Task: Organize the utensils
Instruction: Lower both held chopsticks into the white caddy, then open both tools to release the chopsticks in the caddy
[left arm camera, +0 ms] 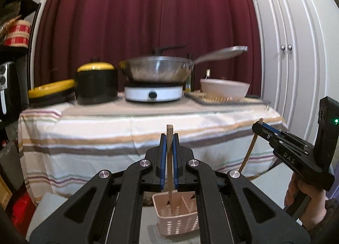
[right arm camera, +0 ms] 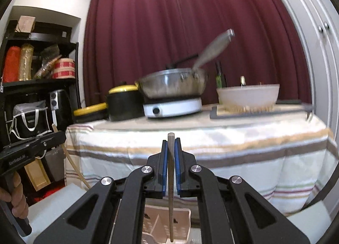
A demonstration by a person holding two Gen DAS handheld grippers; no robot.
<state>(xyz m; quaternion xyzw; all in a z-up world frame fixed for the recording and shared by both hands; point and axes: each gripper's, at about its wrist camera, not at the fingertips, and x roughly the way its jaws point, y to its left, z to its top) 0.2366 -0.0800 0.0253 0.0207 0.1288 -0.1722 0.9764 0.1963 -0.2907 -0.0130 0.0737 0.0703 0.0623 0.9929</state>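
Observation:
My left gripper [left arm camera: 169, 138] is shut on a wooden chopstick [left arm camera: 170, 172] held upright, its lower end inside a pink slotted utensil basket [left arm camera: 177, 220] below. My right gripper [right arm camera: 171, 141] is shut on a second wooden chopstick [right arm camera: 170, 191], also upright, its tip reaching down into the same basket [right arm camera: 182, 229]. The basket has dividers inside. The right gripper also shows at the right of the left wrist view [left arm camera: 259, 126] with its chopstick [left arm camera: 250, 148]. The left gripper shows at the left of the right wrist view [right arm camera: 61, 136].
A table with a striped cloth [left arm camera: 127, 129] stands behind, carrying a steel wok [left arm camera: 156, 70] on a white cooker [left arm camera: 153, 93], a black and yellow pot [left arm camera: 96, 85], and a white bowl [left arm camera: 224, 90] on a tray. Black shelves [right arm camera: 38, 78] stand left, white cupboard doors [left arm camera: 292, 53] right.

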